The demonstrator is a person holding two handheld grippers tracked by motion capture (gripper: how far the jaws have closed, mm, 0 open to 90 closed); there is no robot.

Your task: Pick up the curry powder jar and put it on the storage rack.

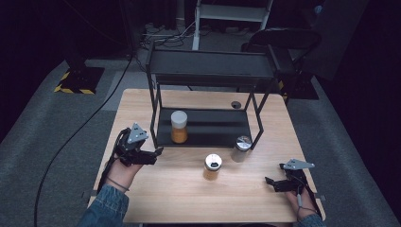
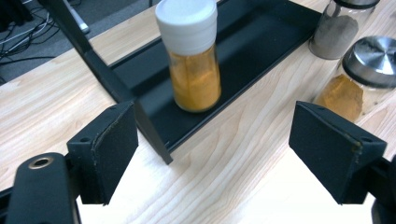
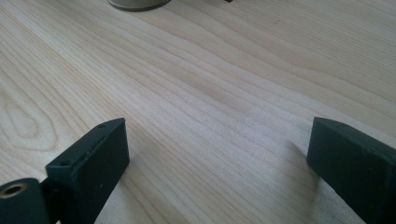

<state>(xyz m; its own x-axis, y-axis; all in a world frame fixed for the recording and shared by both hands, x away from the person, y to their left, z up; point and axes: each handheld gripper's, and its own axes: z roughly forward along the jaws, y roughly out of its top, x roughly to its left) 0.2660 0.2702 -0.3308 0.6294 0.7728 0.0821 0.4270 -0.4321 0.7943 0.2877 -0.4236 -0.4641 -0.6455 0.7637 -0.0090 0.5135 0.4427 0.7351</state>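
The left tongs (image 1: 160,150) lay low over the counter (image 1: 165,203), released and empty, aimed at the white-capped spice jar (image 1: 179,126) on the rack's bottom shelf (image 1: 217,127). The right tongs (image 1: 267,181), also released and empty, rested well right of that jar.

orange spice jar (image 2: 195,77) with white cap, black shelf tray (image 1: 208,127), pale wood-grain table (image 1: 179,194)

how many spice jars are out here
3: a white-capped orange jar on the rack's bottom shelf, a metal-lidded orange jar on the table, and a grey-filled jar by the rack's front right leg.
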